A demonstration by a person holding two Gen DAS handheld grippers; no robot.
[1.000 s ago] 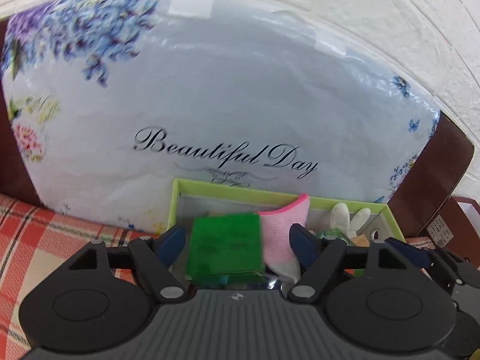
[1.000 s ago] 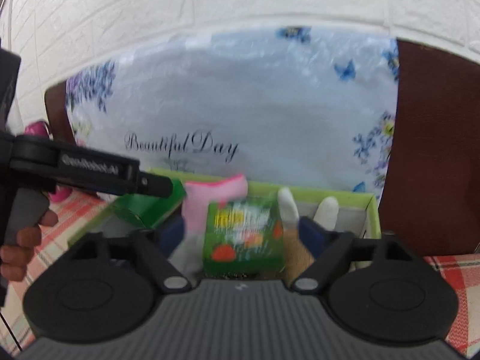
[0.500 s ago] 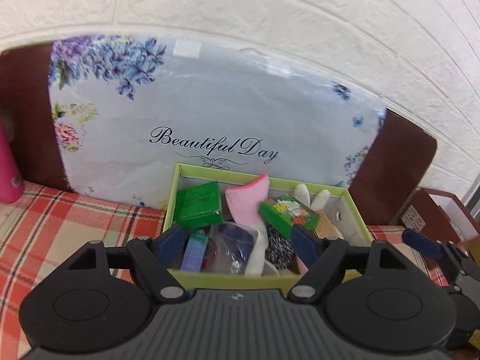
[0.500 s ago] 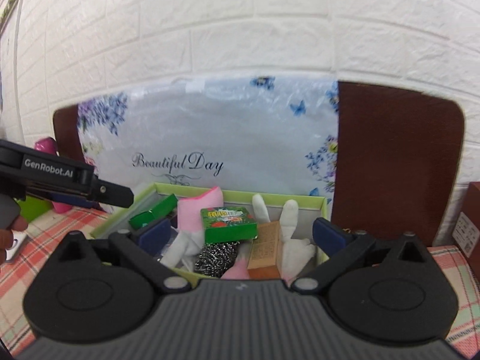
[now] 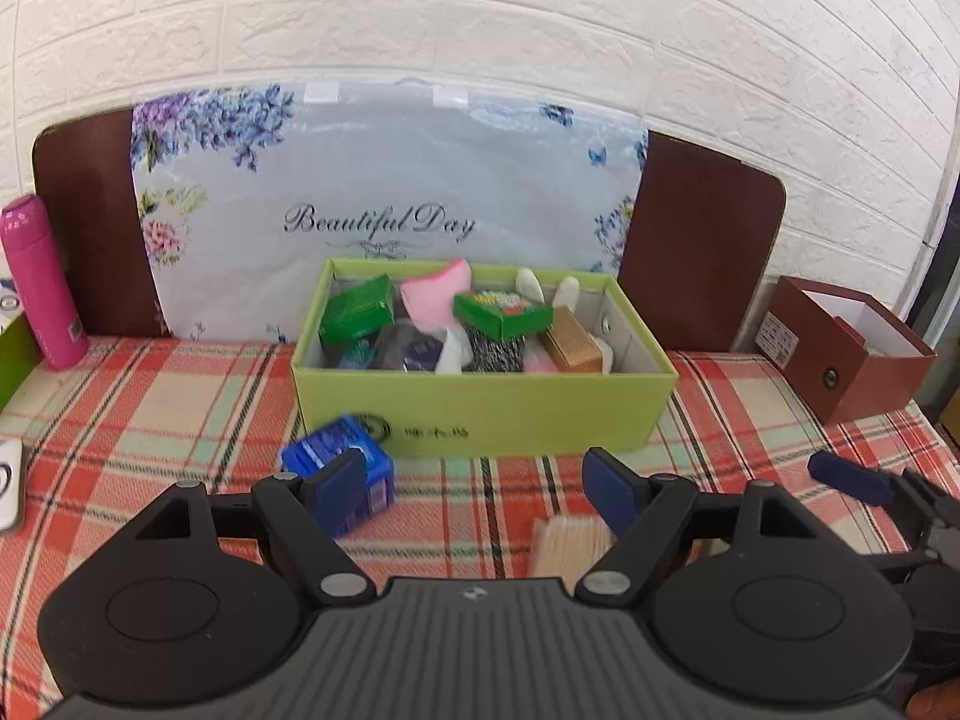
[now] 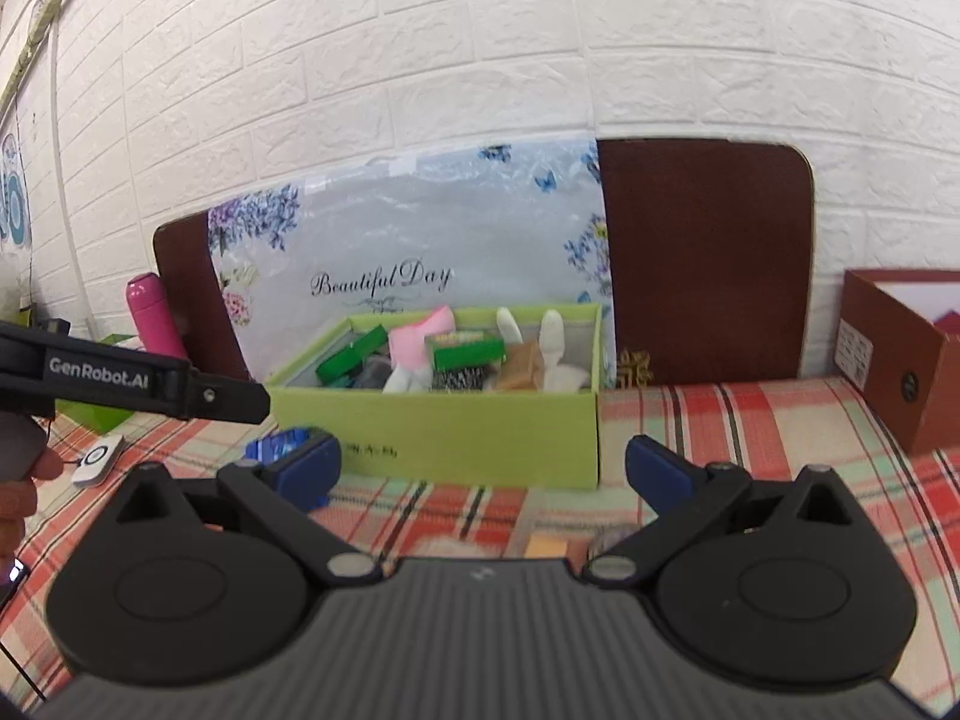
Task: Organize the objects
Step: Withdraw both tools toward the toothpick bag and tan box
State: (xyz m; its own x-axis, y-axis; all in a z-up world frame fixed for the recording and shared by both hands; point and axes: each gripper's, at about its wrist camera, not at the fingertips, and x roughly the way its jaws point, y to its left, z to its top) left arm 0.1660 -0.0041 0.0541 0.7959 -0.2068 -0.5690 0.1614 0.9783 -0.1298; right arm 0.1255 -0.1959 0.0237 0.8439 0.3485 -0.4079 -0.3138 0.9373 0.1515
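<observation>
A: How much of the tidying can be judged done?

B: Much of it. The green box point(image 5: 480, 402) on the checked worktop point(image 5: 150, 384) is seen already filled: two green packets, a pink cloth point(image 5: 435, 300), white gloves, a scouring pad point(image 5: 495, 348) and a tan block point(image 5: 573, 345) are crowded inside.

A: And what is left outside?

B: A blue packet point(image 5: 336, 468) lies on the worktop just in front of the box, touching or nearly touching its front wall. A pale bundle point(image 5: 567, 546) is partly seen nearer the cameras; what it is cannot be told.

A: Is anything being held?

B: Nothing. The left gripper point(image 5: 480, 489) is spread with only worktop between its fingers. The right gripper point(image 6: 483, 471) has just been opening and stands wide, with nothing between its fingers either.

A: So the next step?

B: Probably the blue packet is to be picked up and boxed.
</observation>
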